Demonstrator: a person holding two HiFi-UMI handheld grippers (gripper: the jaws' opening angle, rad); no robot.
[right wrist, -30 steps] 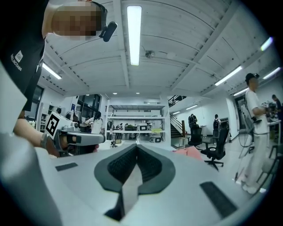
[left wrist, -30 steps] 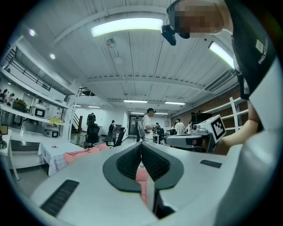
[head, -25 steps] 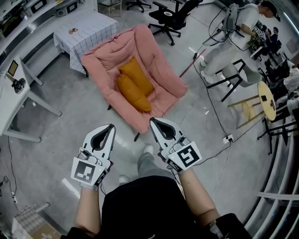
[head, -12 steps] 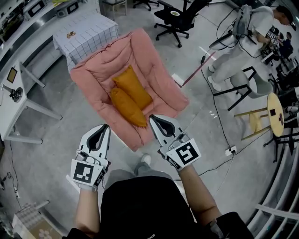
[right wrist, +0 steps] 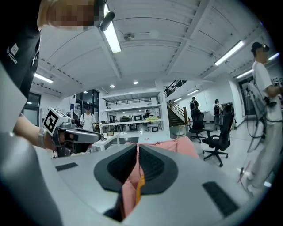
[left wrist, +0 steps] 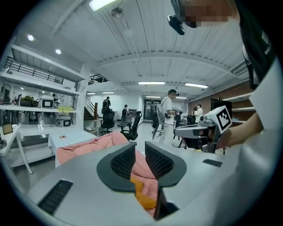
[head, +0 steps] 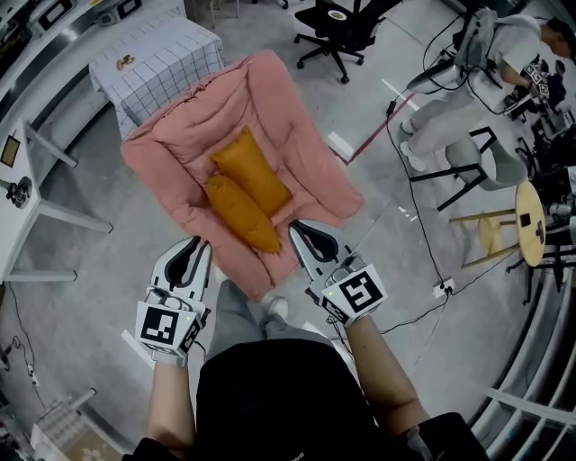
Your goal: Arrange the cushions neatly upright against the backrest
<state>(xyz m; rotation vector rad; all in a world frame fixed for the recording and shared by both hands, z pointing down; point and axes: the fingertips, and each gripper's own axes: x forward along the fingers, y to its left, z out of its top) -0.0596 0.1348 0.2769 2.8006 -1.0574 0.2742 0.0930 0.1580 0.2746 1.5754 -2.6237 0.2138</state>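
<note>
Two orange cushions lie on the seat of a pink padded armchair. The far cushion and the near cushion lie side by side and touching, both slanted across the seat rather than standing against the backrest.

The near cushion's near end lies just beyond the tips of both tools and between them, and neither tool touches it. The left hand-held gripper hangs near the chair's front edge, to the left. Its jaws stand a little apart and are opening, with nothing between them; only the chair and a strip of orange cushion show through the gap, farther off. The right hand-held gripper is at the chair's near right edge. Its jaws are closed together and hold nothing.

The chair stands on a grey floor in a large workshop room. Far left of it stands a table under a white checked cloth, and at the left a white worktop. A black office chair stands beyond. A person in white is at the far right, and a round wooden stool at the right. Cables run over the floor to a power strip.
</note>
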